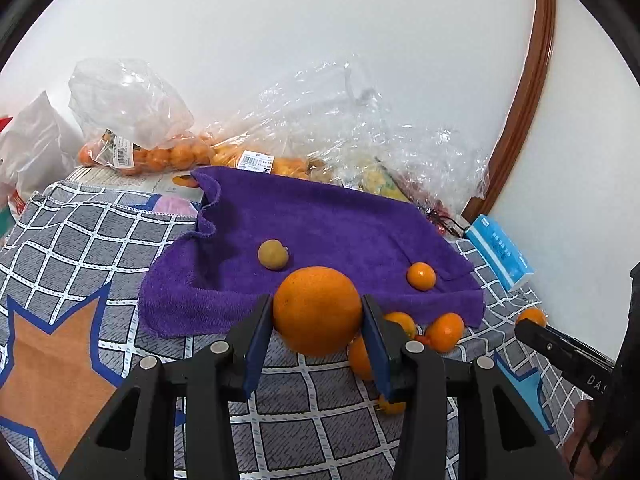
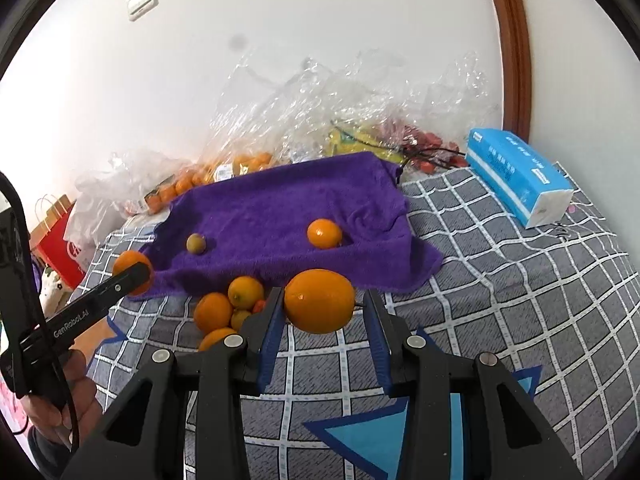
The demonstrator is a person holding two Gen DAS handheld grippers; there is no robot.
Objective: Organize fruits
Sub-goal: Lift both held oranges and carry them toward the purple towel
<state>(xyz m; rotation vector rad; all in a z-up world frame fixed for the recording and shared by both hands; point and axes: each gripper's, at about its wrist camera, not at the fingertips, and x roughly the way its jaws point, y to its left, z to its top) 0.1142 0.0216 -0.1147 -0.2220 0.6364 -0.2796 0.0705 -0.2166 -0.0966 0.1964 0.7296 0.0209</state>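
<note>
Oranges fill both my tools: left gripper (image 1: 317, 322) clenches one orange (image 1: 317, 310), right gripper (image 2: 323, 316) brackets another (image 2: 319, 301), grip uncertain, both bound for the purple towel's (image 1: 320, 220) near edge.

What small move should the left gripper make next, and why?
Probably ease forward over the purple towel and set down there. The left gripper has its jaws closed on the large orange at the towel's near edge, and a small orange and a brownish fruit already lie on it.
</note>
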